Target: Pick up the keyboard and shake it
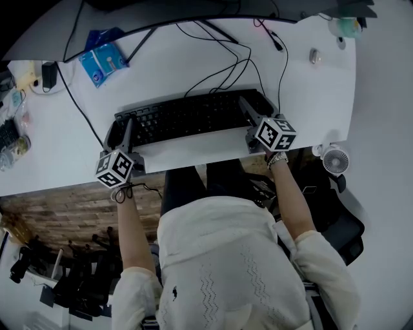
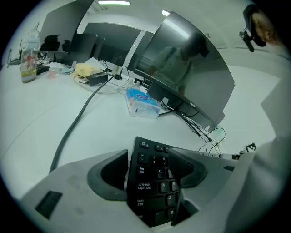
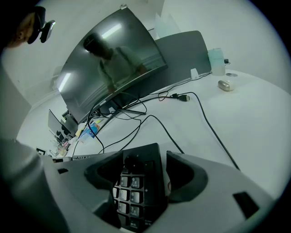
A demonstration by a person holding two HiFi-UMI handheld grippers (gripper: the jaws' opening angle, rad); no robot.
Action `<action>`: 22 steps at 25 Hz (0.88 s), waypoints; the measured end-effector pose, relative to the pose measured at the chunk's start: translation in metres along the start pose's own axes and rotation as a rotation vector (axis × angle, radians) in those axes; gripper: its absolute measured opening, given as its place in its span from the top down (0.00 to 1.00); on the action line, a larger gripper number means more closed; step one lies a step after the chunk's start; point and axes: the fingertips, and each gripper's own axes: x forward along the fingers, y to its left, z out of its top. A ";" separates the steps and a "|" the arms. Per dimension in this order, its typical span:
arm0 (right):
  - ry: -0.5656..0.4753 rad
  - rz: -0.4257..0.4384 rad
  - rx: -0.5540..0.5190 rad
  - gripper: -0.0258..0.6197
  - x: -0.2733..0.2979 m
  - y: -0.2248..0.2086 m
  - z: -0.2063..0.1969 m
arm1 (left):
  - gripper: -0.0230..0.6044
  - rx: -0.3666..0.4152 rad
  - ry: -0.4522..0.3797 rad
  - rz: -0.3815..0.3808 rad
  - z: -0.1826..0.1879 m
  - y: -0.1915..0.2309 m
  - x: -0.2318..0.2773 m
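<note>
At the top of my head view the monitor point(image 1: 193, 13) is cut off, and the clutter point(image 1: 13, 129) at the desk's far left is too small and dim to name. The keyboard point(image 1: 193, 116) lies near the front edge of the white desk point(image 1: 310, 97). I cannot make out whether it rests flat there or is tipped. Each gripper view shows me only one end of it, and the middle is out of sight.

My left gripper point(image 2: 148, 177) stands wide, with the keyboard's left end, the Tab and Caps Lock column, between its jaws. The inner jaw overlaps the keys next to that column and the outer jaw sits just beside the keyboard's left edge. Neither pad presses. My right gripper point(image 3: 143, 175) is likewise apart around the number-pad end, with a thin gap showing at its outer pad.

My left forearm point(image 1: 129, 232) and right forearm point(image 1: 293, 200) reach forward roughly parallel, one to each end of the keyboard, with the grippers angled down at the desk. The left marker cube point(image 1: 116, 167) and right marker cube point(image 1: 276, 133) sit just ahead of my wrists at the desk's edge. A watch point(image 1: 277, 158) rings my right wrist. Black cables point(image 1: 222, 64) run from behind the keyboard towards the monitor.
</note>
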 end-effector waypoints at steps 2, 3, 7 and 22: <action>-0.003 -0.001 0.010 0.50 -0.001 -0.001 0.000 | 0.52 0.002 0.010 -0.027 0.000 -0.005 0.002; -0.004 -0.002 0.013 0.49 -0.001 -0.001 0.000 | 0.52 0.009 0.017 -0.034 -0.001 -0.006 0.003; -0.011 -0.013 -0.002 0.48 0.001 0.002 0.001 | 0.52 0.036 0.029 -0.033 -0.002 -0.008 0.005; -0.017 -0.015 -0.039 0.51 0.003 0.006 -0.002 | 0.51 0.059 0.019 0.006 -0.003 -0.006 0.006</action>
